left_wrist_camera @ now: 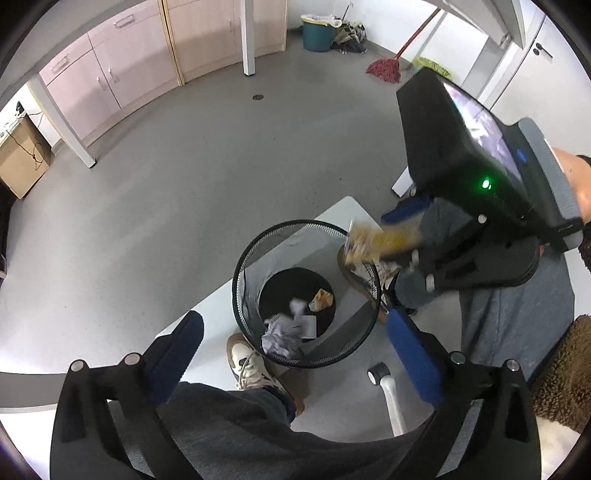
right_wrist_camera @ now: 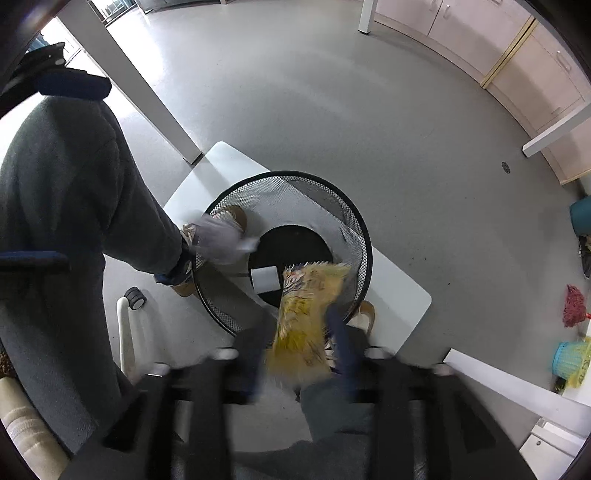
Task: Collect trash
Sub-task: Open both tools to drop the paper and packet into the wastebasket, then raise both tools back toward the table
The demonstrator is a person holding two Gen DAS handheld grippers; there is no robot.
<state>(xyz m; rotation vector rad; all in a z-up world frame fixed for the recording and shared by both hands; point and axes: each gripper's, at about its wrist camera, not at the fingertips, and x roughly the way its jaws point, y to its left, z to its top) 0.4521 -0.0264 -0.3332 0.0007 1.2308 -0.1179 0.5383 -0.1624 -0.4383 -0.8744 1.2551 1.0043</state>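
Observation:
A black wire-mesh bin (left_wrist_camera: 243,266) (right_wrist_camera: 354,229) stands on a white board on the floor. Inside it lie a white card (right_wrist_camera: 265,278) and an orange scrap (left_wrist_camera: 321,298). My left gripper (left_wrist_camera: 295,332) (right_wrist_camera: 86,173) hangs open above the bin, nothing between its fingers. Crumpled white paper (left_wrist_camera: 280,332) (right_wrist_camera: 221,240) shows blurred just inside the rim below it. My right gripper (right_wrist_camera: 299,345) (left_wrist_camera: 402,249) is open over the opposite rim. A yellow snack bag (right_wrist_camera: 306,317) (left_wrist_camera: 380,240), blurred, sits loose between its fingers, its lower end reaching into the bin.
The person's legs and beige shoes (left_wrist_camera: 251,365) flank the bin. A chair caster (left_wrist_camera: 378,373) stands close by. White table legs (left_wrist_camera: 248,37), pink cabinets (left_wrist_camera: 110,74), a red mop (left_wrist_camera: 384,68), a teal bucket (left_wrist_camera: 316,33) and a cardboard box (left_wrist_camera: 20,155) ring the grey floor.

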